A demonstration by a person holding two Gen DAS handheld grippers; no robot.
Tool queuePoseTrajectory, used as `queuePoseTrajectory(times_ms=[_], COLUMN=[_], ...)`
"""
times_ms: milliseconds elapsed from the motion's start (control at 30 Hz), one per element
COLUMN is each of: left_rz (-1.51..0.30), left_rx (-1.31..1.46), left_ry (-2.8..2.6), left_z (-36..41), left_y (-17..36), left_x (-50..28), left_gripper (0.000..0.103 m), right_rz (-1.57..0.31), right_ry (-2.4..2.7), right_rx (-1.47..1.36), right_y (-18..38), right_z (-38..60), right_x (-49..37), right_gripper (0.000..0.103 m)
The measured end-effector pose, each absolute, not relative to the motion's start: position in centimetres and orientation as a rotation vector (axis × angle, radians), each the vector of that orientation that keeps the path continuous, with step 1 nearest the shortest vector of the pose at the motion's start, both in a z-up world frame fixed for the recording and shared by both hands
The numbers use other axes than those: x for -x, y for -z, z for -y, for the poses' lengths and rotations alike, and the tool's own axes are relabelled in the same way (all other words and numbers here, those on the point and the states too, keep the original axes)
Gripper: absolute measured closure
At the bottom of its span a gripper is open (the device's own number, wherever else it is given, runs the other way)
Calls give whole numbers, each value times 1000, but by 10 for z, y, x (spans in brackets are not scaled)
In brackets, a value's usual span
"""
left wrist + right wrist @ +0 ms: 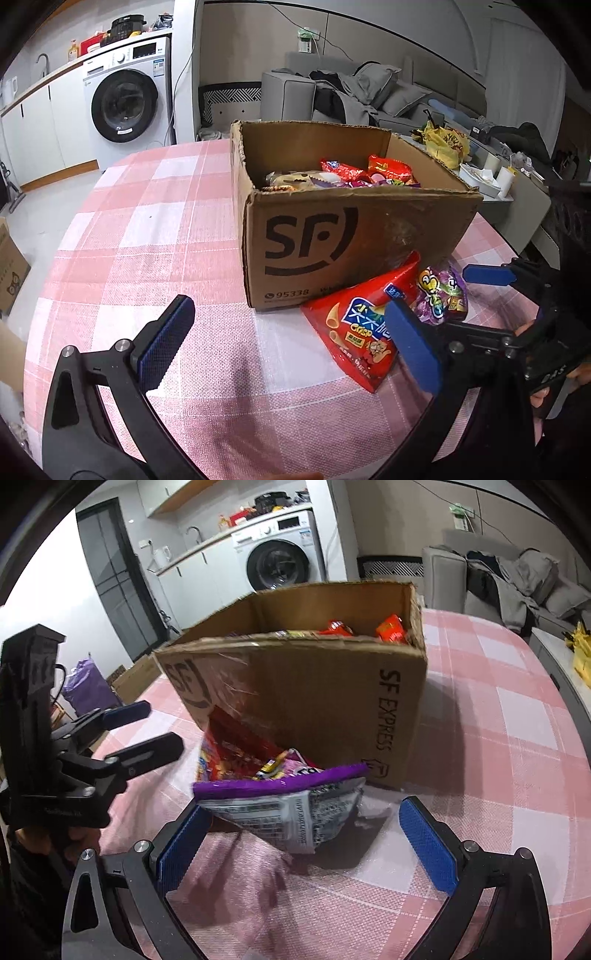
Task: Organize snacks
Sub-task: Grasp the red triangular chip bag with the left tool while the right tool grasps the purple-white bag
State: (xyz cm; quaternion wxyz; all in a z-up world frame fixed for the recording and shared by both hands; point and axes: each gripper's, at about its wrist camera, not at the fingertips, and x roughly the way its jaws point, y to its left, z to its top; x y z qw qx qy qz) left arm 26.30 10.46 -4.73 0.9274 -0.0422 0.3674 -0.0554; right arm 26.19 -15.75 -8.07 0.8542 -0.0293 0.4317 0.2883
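- Your right tongs (299,843) are wide open, holding nothing; the purple bag (295,808) lies between their pads.
- Your left tongs (291,343) gape wide, empty.
- The red bag (354,328) leans on the box (332,236).

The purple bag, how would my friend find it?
Find the brown box on the pink checked table. Two bags lean at its front: the purple bag sits nearer the right gripper, with a purple top strip and grey printed back; its neighbour is red.

Both wrist cameras sit low and close, facing the cardboard box (354,229) (306,701) from opposite corners, sharing it.
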Motion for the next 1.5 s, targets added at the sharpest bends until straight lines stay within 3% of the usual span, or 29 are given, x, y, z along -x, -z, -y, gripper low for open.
queuePoseTrajectory(times_ms=[633,933,1100,1500], left_rz=[-790,-795,-789,-827], left_rx=[75,75,75,21], left_ry=[146,154,166,198], left_z=[-96,-95,-93,-63], left_y=[66,70,70,79], left_x=[-268,-268,-264,-273], left_gripper=[1,1,1,1], right_rz=[-945,-937,-891,-852], right_ry=[-602,-682,-701,-696], right_rx=[-76,-47,-30,-3], right_y=[93,92,81,58], right_z=[168,157,158,181], right_x=[-285,-279,-273,-263], right_gripper=[2,35,41,41])
